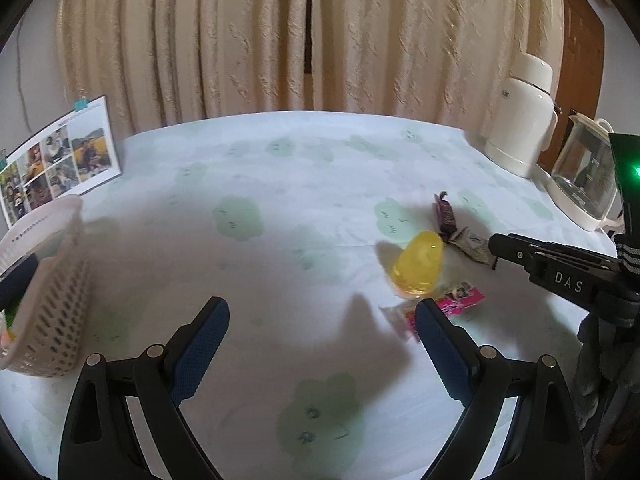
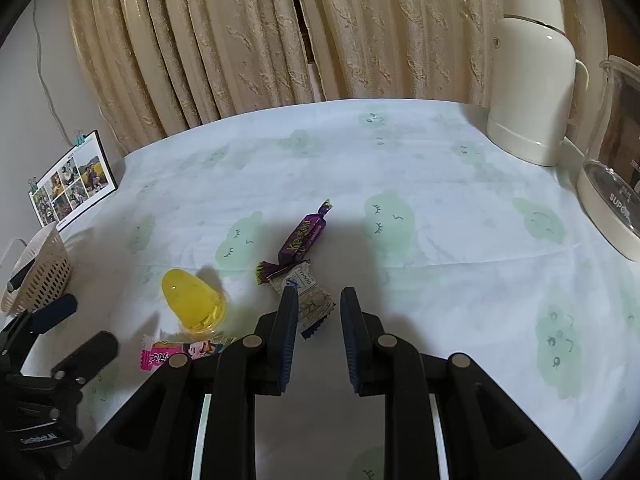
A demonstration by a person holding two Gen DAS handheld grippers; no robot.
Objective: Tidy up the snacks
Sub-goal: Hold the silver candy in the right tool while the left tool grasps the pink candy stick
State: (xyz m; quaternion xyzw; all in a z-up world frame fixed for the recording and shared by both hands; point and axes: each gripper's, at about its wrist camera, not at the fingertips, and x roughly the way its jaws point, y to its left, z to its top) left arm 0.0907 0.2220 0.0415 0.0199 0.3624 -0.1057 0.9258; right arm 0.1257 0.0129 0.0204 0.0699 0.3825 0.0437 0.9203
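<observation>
While your right gripper (image 2: 319, 300) held its fingers a modest way apart and empty, its left pad overlapped the near edge of the beige wrapped biscuit (image 2: 306, 300) in that view, though you could not tell whether it touched. Your left gripper (image 1: 322, 316) had its fingers spread wide with nothing between them, low over the tablecloth (image 1: 280, 200), its right pad overlapping the pink sachet (image 1: 460, 298) in the picture.

Out from the fingers, the snacks lay in a tight cluster: the yellow jelly cup (image 2: 194, 302) sat on its side just beside the pink sachet, and the purple candy (image 2: 304, 232) lay with its twisted end touching the beige biscuit. The perforated basket (image 1: 48, 292), presumably where they belonged, stood well apart at the far left, already holding something you could not identify.

The risks came from that crowding. Closing on the biscuit with only a slim opening might have pinched only the wrapper's crimped edge, which could slip free, or dragged the purple candy along. The jelly cup looked round and slick, so a nudge from either gripper could have sent it rolling. Both tools worked the same patch, so they could have collided. The glass kettle (image 2: 616, 168) and flask (image 2: 528, 80) stood at the right.
</observation>
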